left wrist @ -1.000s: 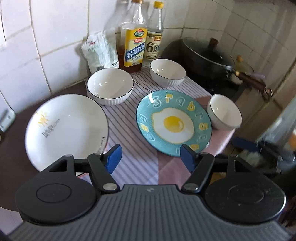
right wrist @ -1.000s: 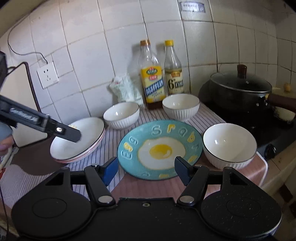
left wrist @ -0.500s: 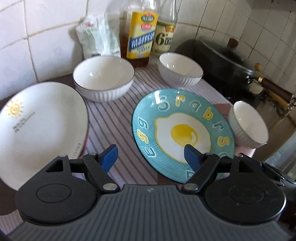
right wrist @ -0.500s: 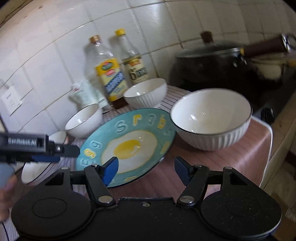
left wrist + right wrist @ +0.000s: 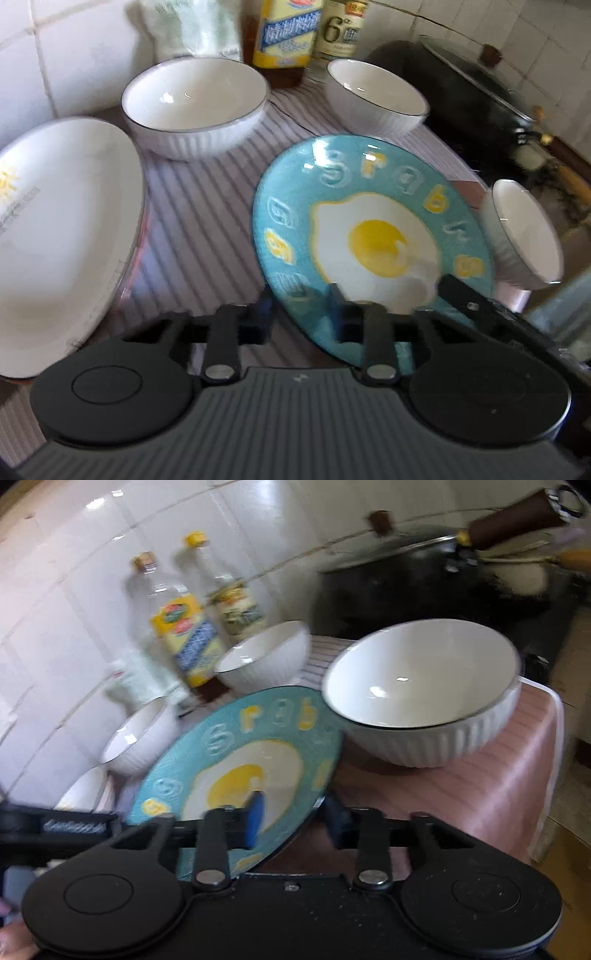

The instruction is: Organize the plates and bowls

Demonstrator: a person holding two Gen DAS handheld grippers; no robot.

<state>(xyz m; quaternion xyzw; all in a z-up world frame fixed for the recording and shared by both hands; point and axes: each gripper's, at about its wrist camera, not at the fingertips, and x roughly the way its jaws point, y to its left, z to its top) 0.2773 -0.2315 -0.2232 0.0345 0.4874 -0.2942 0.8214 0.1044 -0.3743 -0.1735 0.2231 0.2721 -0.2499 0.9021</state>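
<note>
Both grippers [image 5: 301,310] [image 5: 291,819] lower, jaws closing — astride egg plate [image 5: 373,240] rim.

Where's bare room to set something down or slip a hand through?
The striped cloth between the white plate and the blue plate is bare; so is the pink cloth in front of the right-hand bowl. Crowded along the back: two bowls before the bottles.

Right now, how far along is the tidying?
Done: nothing stacked; three bowls and the white plate sit apart. In hand: left gripper and right gripper have just closed on the blue plate's rim. Left: stacking plates, nesting bowls.
</note>
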